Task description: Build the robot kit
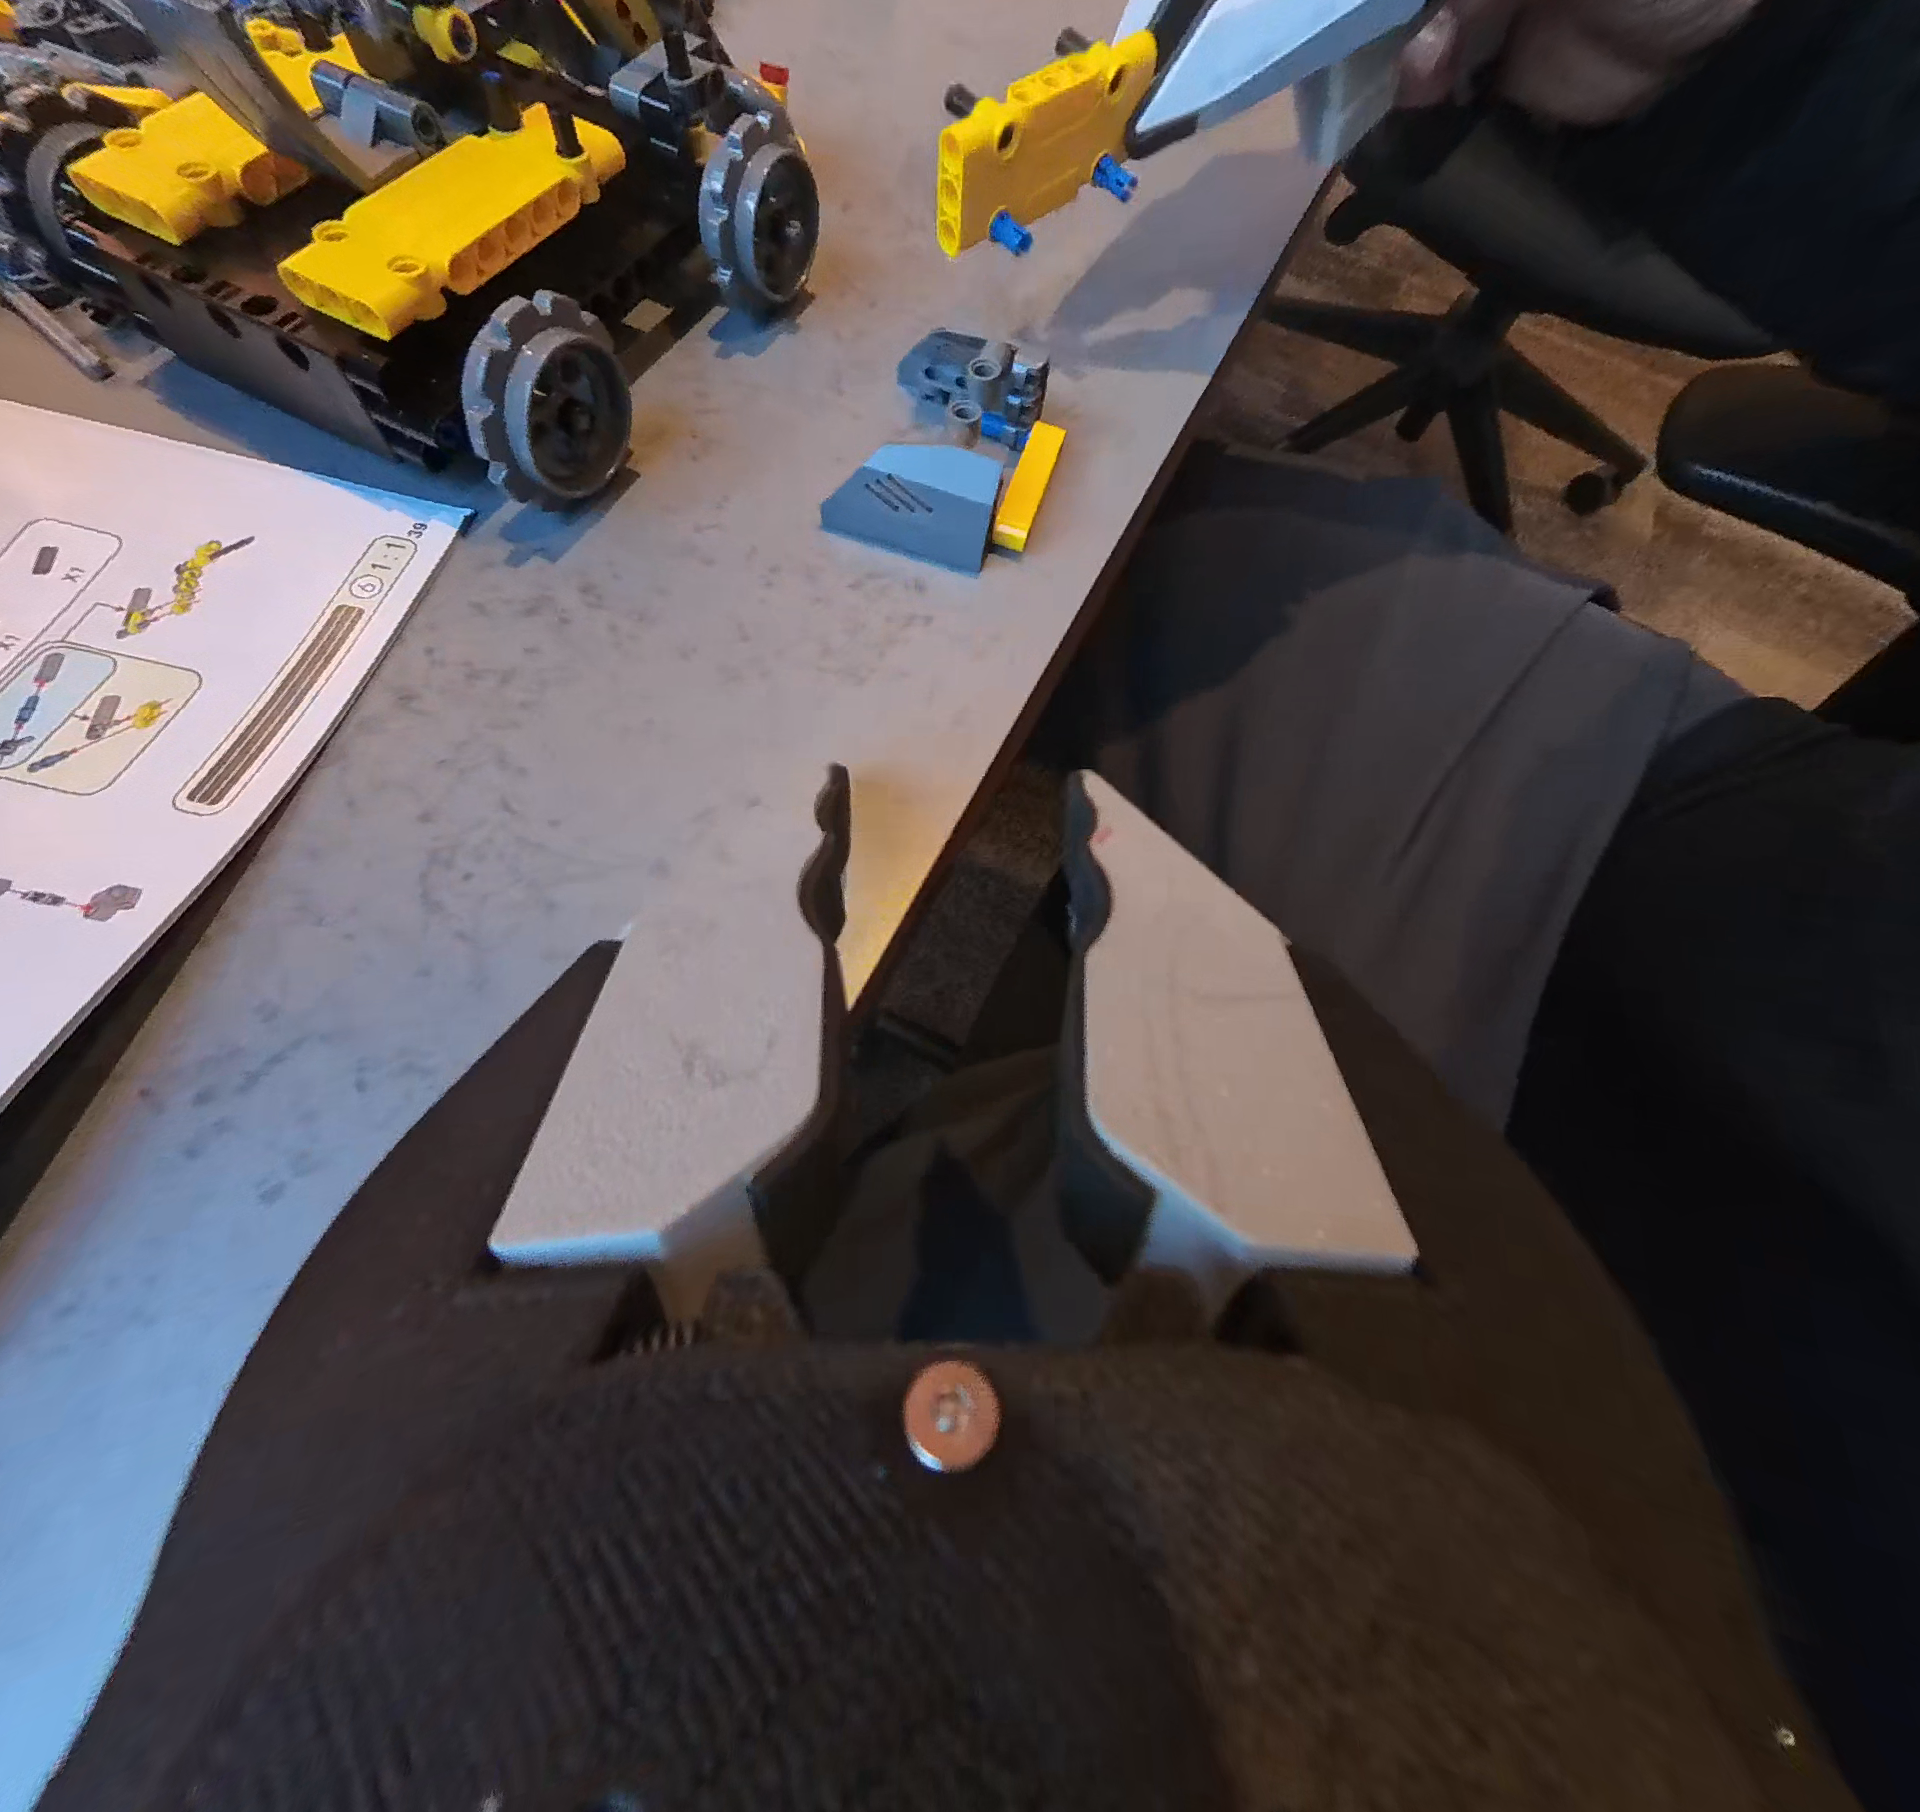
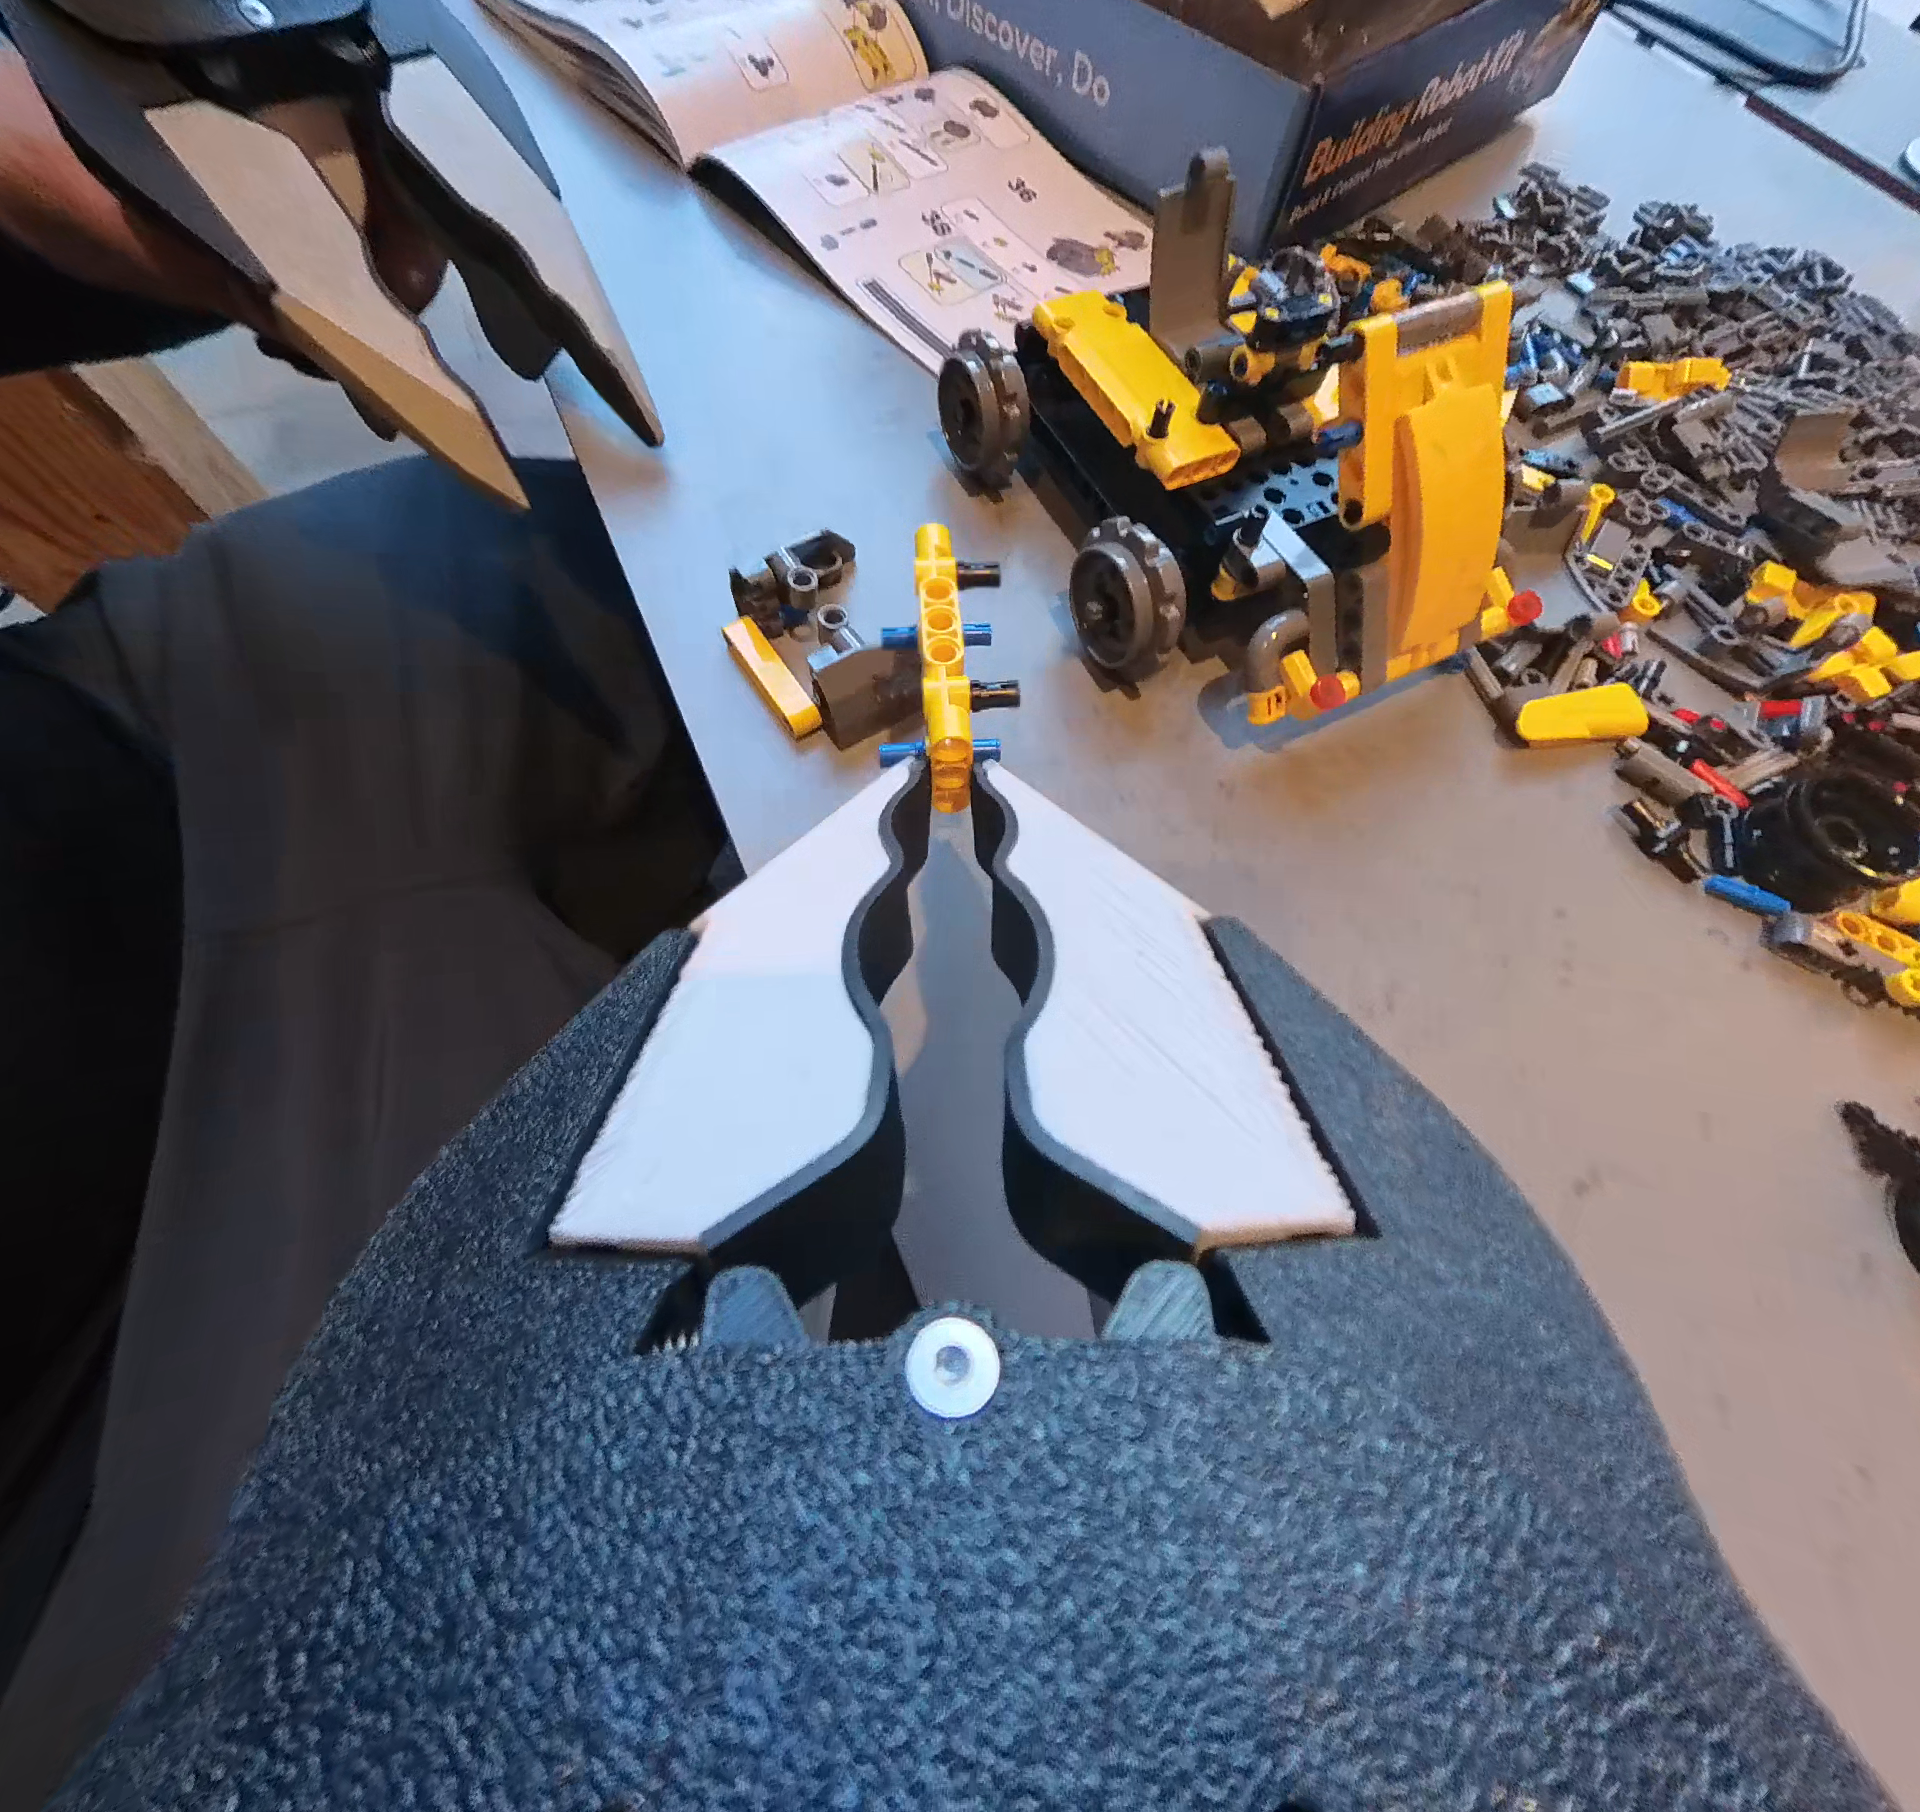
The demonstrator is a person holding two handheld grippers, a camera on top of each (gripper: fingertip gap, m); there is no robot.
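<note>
Grey table (image 2: 1299, 931): right tongs (image 2: 948, 775) pinch yellow panel (image 2: 943, 661).

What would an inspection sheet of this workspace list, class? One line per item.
Surface: grey table.
Job's things: yellow panel with pins; half-built vehicle.
Clutter: loose parts pile, open booklet, box, small grey pieces.
Grippers: right gripper shut on the yellow panel, held above the table; left gripper open, empty, at the table edge.
Cables: black cable behind the box.
Surroundings: office chair.
</note>
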